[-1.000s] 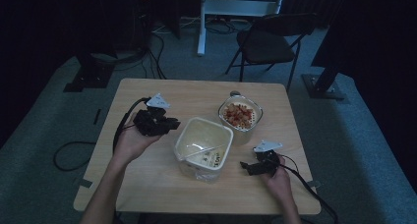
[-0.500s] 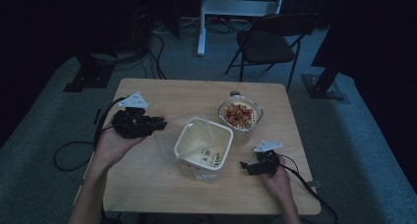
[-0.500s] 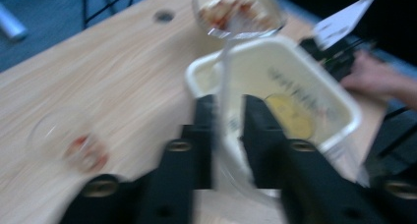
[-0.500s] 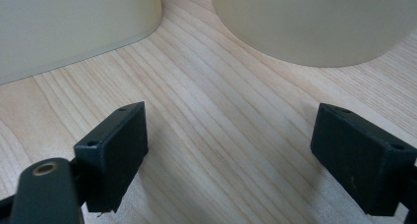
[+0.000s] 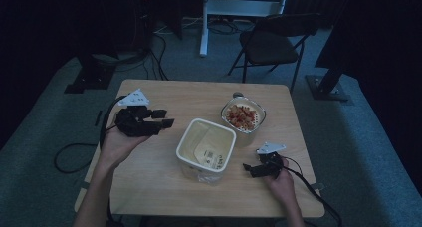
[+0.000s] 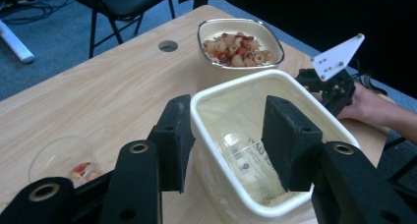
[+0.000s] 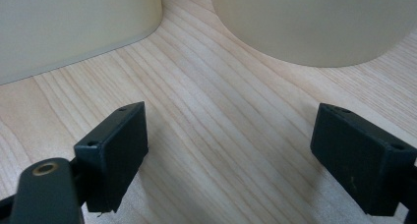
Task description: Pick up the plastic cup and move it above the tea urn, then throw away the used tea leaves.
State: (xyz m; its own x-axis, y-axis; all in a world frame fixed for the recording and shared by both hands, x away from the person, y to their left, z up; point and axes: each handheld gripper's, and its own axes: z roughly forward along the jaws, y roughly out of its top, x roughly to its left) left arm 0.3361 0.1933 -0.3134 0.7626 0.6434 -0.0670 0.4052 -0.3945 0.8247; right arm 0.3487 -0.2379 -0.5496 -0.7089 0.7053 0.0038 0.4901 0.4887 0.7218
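A cream square container (image 5: 206,147) stands mid-table with a clear plastic bag (image 6: 246,150) lying in it. Behind it to the right sits a bowl of red-and-tan cereal (image 5: 242,116), also in the left gripper view (image 6: 238,52). My left gripper (image 5: 164,117) hovers left of the container, open, with its jaws pointing at the container's near wall (image 6: 216,184); nothing is held between them (image 6: 228,135). My right gripper (image 5: 247,168) rests low on the wood at the container's right, open and empty (image 7: 238,150). The left gripper view shows it past the container (image 6: 334,84).
A small clear cup (image 6: 61,160) with a few red bits stands on the table below my left gripper. A round hole (image 6: 168,45) pierces the tabletop near the bowl. A folding chair (image 5: 271,43) stands beyond the table's far edge. Cables trail off both sides.
My left gripper has drawn back to the left, away from the container, and now holds there. The right gripper has stayed put.
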